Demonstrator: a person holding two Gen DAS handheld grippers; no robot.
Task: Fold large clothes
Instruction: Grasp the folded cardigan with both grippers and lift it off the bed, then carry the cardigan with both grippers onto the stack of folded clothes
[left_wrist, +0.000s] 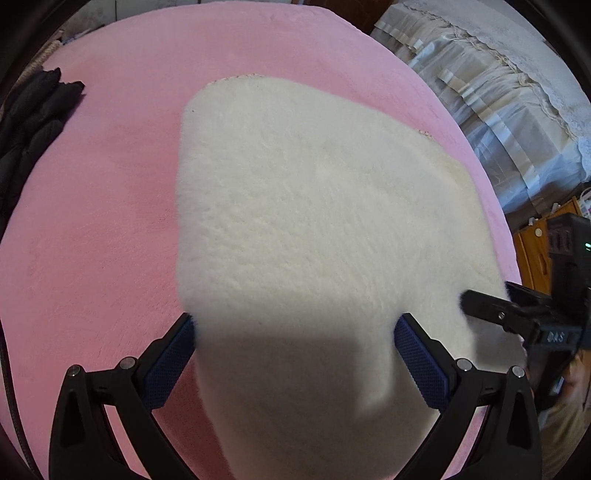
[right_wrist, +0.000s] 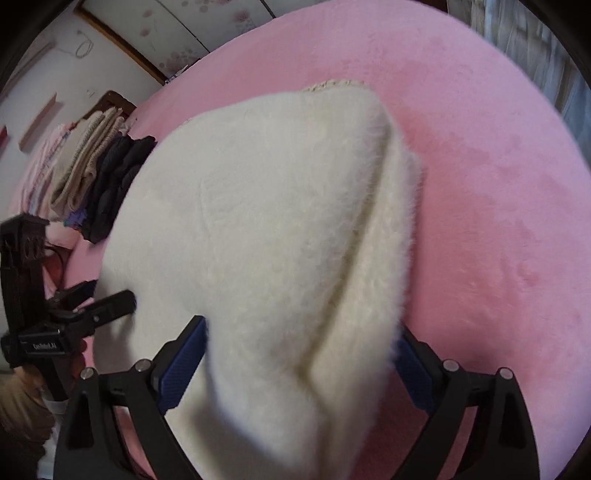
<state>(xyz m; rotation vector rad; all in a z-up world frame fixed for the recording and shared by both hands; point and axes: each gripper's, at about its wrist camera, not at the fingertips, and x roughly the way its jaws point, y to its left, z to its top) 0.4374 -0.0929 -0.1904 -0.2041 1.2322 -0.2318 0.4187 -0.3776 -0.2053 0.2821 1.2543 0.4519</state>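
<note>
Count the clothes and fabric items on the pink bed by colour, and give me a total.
White: 1, the fluffy white garment
Black: 1, the black garment
Beige: 1, the folded beige pile
Total: 3, all lying on the pink bed cover; any further items behind the pile are too unclear to count.

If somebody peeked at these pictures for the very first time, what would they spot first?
The big fluffy white garment would catch the eye first, spread across the middle of the pink blanket with its near end lying between the wide-apart fingers of both grippers. Next comes the dark clothing piled at the blanket's far left edge, beside some folded beige cloth.
</note>
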